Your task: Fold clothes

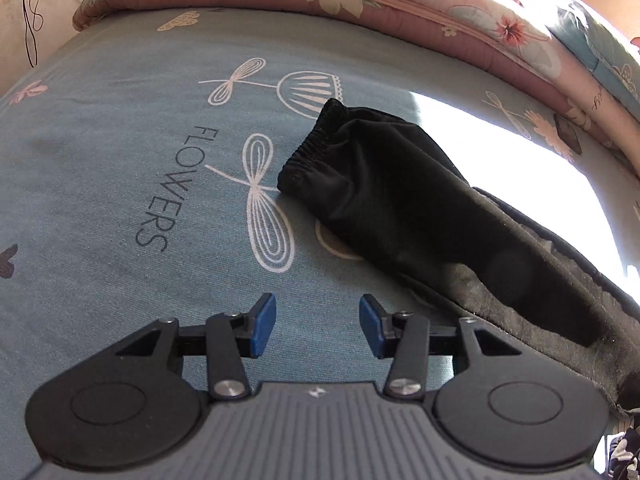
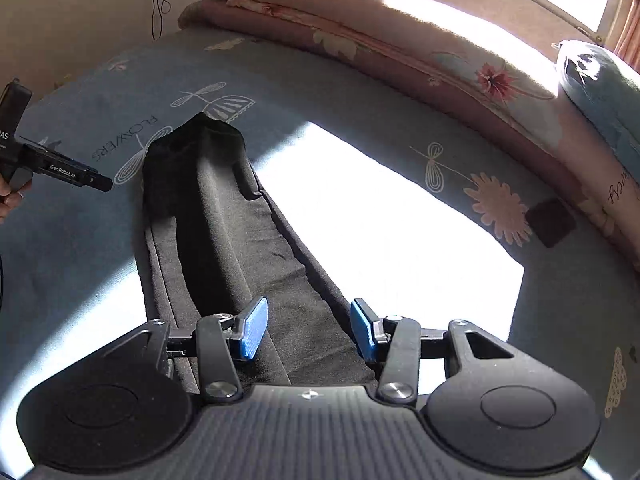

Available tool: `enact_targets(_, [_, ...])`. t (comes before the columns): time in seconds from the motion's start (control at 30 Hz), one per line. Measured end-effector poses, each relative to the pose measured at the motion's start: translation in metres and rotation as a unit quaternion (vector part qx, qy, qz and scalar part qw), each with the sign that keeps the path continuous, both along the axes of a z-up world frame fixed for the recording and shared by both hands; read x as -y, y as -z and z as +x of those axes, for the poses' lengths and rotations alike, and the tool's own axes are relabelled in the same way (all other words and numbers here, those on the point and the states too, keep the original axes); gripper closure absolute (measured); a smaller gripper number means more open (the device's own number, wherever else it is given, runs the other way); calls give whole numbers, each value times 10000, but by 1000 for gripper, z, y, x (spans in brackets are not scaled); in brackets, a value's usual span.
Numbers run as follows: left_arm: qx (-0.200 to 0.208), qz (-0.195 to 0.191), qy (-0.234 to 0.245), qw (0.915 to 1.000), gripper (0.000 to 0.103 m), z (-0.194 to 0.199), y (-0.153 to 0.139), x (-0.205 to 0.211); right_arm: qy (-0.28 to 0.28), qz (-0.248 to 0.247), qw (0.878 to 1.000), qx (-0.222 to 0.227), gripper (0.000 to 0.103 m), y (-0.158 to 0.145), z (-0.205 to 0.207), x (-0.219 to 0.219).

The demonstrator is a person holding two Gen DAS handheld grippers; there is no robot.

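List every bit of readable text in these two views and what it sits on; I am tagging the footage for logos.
"FLOWERS": printed on the blue bedsheet, beside the black trousers.
"GenRobot.AI": on the side of the left gripper, seen from the right wrist view.
"...AS": a cut-off label on that gripper's body; the rest is out of frame.
Cursive script on the floral quilt at the right edge: too distorted to read.

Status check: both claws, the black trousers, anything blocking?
Left claw open, empty, beside the black trousers. Right claw open above them, not gripping. Trousers lie folded lengthwise on bed sheet. Nothing blocking.
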State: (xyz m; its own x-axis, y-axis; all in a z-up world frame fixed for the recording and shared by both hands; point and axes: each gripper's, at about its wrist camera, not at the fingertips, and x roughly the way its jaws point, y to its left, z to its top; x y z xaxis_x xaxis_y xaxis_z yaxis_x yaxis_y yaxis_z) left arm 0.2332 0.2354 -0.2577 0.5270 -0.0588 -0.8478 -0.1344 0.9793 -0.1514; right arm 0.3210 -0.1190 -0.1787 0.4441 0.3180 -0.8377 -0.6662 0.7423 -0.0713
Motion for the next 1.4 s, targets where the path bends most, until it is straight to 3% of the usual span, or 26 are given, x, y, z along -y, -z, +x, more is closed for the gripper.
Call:
enact_targets(0.2, [-238, -68, -35, 9997, 56, -30, 9, 13, -696, -273, 9958, -521, 57, 62, 81, -42])
enact_targets(0.4, [-254, 172, 82, 9995, 56, -35, 17, 18, -894, -616, 9898, -926, 57, 104, 108, -64])
enact_targets(0.47, [-240, 201, 111, 9994, 56, -33, 17, 17, -900, -660, 9882, -1046, 65, 111, 109, -64])
enact_targets(0.53, [-235, 160, 100, 9995, 56, -31, 17, 14, -1014, -724, 9869, -1027, 99, 110, 105, -66])
enact_targets(0.67, [-214, 138, 130, 9996, 56, -27, 14, 13, -972, -940, 9880, -744, 99, 105, 106, -70])
enact_targets(0.83, [-206, -71, 129, 9997, 56, -22, 14, 13, -307, -1109, 9932, -194, 99, 103, 123, -61])
enact_targets(0.93, [-181, -413, 4, 9990, 56, -12, 14, 7, -184, -1112, 9932, -307, 93, 107, 122, -61])
enact_targets(1.07, [-48, -892, -291, 9956, 56, 10, 12, -9, -6, -734, 9970, -245, 90, 79, 102, -56])
enact_targets(1.13, [56, -1132, -542, 9921, 56, 26, 15, -21, 107, -237, 9989, -396, 87, 49, 81, -45])
enact_targets(1.23, [164, -1373, -895, 9863, 56, 51, 22, -33, 88, 473, 9944, -936, 77, 15, 30, -35])
enact_targets(1.3, [180, -1577, -1091, 9813, 56, 67, 29, -36, 126, 733, 9878, -1371, 76, 4, -9, -29])
enact_targets(1.4, [79, -1798, -1435, 9731, 56, 84, 45, -38, 317, 1112, 9684, -2209, 75, -2, -69, -26])
